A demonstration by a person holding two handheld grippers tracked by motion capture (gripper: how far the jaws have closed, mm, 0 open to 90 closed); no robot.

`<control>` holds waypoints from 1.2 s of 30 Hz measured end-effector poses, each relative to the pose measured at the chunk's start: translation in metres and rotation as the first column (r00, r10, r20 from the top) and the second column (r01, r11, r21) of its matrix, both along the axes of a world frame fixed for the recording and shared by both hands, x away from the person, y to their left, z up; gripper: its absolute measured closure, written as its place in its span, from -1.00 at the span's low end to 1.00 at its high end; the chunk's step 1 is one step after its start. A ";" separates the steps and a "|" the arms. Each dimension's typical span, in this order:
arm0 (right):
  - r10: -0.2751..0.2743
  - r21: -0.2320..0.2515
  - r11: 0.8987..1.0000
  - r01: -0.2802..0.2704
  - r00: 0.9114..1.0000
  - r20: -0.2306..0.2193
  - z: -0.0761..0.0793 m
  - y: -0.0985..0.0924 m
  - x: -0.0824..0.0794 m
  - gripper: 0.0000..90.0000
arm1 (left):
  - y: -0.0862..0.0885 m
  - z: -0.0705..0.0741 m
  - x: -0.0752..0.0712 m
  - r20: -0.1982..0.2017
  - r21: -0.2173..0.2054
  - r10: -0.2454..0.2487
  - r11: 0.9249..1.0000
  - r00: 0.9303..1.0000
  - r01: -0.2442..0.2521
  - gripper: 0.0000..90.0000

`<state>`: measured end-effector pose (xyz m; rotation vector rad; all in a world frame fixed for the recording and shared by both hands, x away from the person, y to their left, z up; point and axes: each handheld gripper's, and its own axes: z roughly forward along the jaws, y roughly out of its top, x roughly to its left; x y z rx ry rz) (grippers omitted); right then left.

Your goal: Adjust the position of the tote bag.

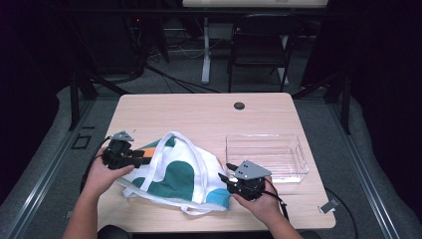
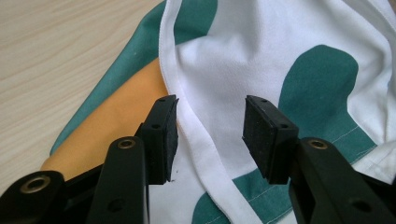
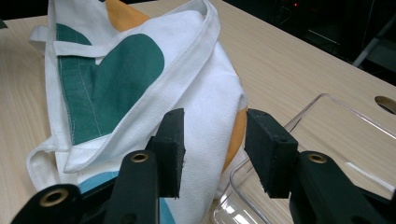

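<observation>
The left gripper (image 2: 210, 135) is spread, gripping nothing, over a white strap (image 2: 205, 154) at the bag's (image 1: 174, 174) nine o'clock edge. The right gripper (image 3: 212, 149) — also spread (nothing between its pads) — sits at the bag's four o'clock corner, beside a tray (image 1: 298, 149) on the table (image 1: 199, 114).

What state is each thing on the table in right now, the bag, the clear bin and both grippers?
tote bag: lying crumpled on the table, straps loose.
clear bin: upright, empty, beside the bag.
left gripper: open, jaws over a white strap, not pressing it.
right gripper: open, at the bag's edge.
</observation>
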<state>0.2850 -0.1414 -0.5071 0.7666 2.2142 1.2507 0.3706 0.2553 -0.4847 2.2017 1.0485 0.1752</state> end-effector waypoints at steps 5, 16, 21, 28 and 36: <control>-0.002 0.011 1.000 0.002 1.000 -0.005 0.001 -0.001 0.000 0.30 | 0.000 -0.004 0.002 -0.019 0.018 0.008 1.000 1.000 -0.007 0.19; -0.003 0.023 1.000 0.002 1.000 0.026 0.002 -0.004 0.000 0.27 | -0.003 -0.011 0.000 -0.039 0.035 0.015 0.999 0.999 -0.014 0.12; 0.007 0.033 0.999 -0.008 1.000 0.027 0.003 -0.002 0.003 0.25 | -0.002 -0.016 -0.002 -0.049 0.037 0.026 0.999 0.998 -0.025 0.12; 0.022 0.026 0.999 -0.023 1.000 0.019 0.003 0.003 0.007 0.24 | -0.009 -0.024 -0.007 -0.083 0.052 0.021 0.999 0.996 -0.016 0.15; 0.020 0.031 0.999 -0.020 1.000 -0.004 0.002 0.004 0.012 0.24 | -0.009 -0.032 -0.008 -0.119 0.082 0.027 0.997 0.993 -0.018 0.13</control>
